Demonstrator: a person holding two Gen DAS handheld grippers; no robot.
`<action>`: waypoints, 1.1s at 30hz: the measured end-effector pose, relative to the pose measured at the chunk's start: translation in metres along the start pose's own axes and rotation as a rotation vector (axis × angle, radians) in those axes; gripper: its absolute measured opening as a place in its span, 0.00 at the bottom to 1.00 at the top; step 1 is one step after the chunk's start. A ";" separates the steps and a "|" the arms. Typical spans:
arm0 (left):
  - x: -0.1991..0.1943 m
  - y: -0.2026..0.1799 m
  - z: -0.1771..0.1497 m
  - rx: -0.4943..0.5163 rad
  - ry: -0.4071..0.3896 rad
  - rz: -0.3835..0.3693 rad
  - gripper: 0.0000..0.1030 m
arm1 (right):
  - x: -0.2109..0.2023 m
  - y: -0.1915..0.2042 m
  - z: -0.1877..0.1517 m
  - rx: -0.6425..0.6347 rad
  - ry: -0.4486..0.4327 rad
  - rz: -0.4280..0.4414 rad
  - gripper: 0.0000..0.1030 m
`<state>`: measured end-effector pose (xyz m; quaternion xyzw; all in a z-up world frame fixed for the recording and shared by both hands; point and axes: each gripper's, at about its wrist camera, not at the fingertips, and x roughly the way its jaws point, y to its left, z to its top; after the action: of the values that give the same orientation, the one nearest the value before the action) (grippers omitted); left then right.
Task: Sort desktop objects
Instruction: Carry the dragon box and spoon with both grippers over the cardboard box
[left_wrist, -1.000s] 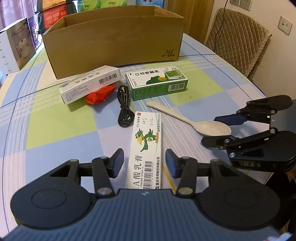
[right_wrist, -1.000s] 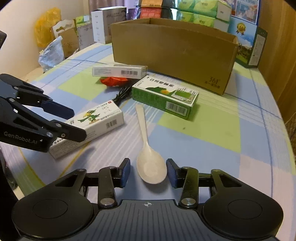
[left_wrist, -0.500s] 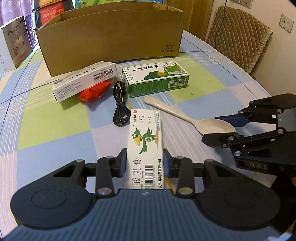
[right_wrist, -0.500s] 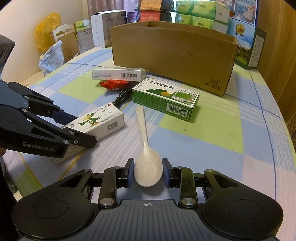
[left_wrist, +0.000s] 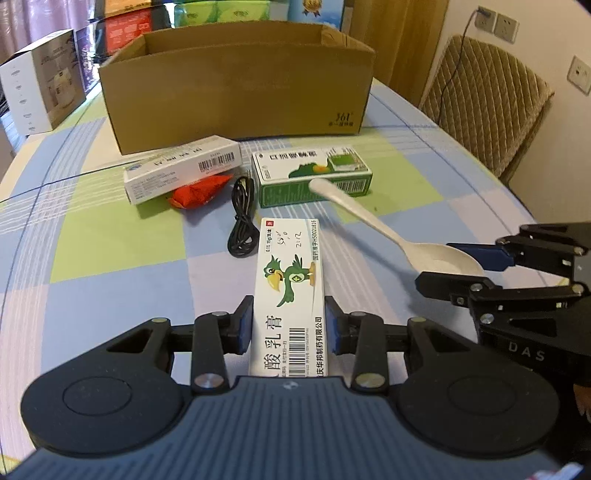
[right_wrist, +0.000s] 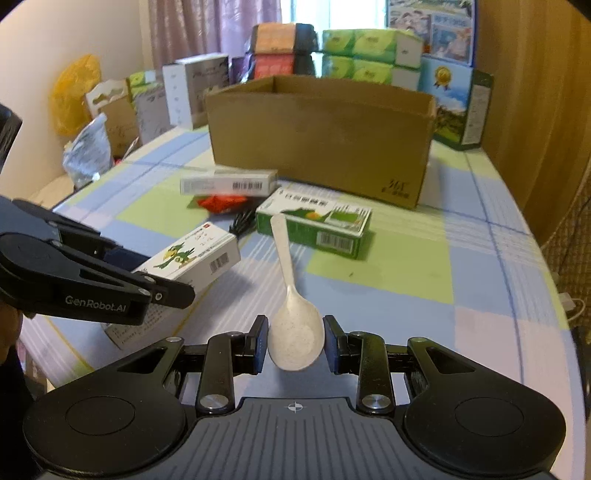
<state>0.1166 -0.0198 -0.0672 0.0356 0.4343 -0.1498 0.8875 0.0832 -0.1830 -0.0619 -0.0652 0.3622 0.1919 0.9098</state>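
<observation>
Between the blue pads of the left gripper (left_wrist: 289, 329), a white ointment box printed with a green parrot (left_wrist: 290, 280) is clamped at its near end, the jaws closed down to the width of the box. Whether the box is clear of the checked worktop (left_wrist: 110, 236) cannot be told. At the right side, the bowl of a pale speckled spoon (right_wrist: 293, 325) is gripped by the right gripper (right_wrist: 295, 343), its jaws narrowed onto the bowl; the handle is raised and points toward the far edge, across the front of a green medicine box (left_wrist: 312, 175). Near the middle of the worktop a coiled black cable (left_wrist: 242, 221) is seen lying, with a red packet (left_wrist: 197, 190) just beyond it, partly tucked under a long white barcoded box (left_wrist: 183, 168). Behind these, toward the far edge, an open cardboard box (left_wrist: 236, 88) is set, apart from both held items.
</observation>
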 end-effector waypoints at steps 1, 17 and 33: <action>-0.003 0.000 0.002 -0.009 -0.001 0.003 0.32 | -0.004 0.000 0.002 0.006 -0.006 -0.004 0.28; -0.057 0.004 0.053 -0.053 -0.077 0.037 0.32 | -0.057 -0.009 0.064 0.080 -0.146 -0.026 0.28; -0.069 0.018 0.140 0.062 -0.136 0.034 0.32 | -0.047 -0.031 0.141 0.062 -0.164 0.005 0.28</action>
<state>0.1888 -0.0136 0.0721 0.0600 0.3674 -0.1502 0.9159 0.1537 -0.1891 0.0721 -0.0202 0.2924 0.1875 0.9375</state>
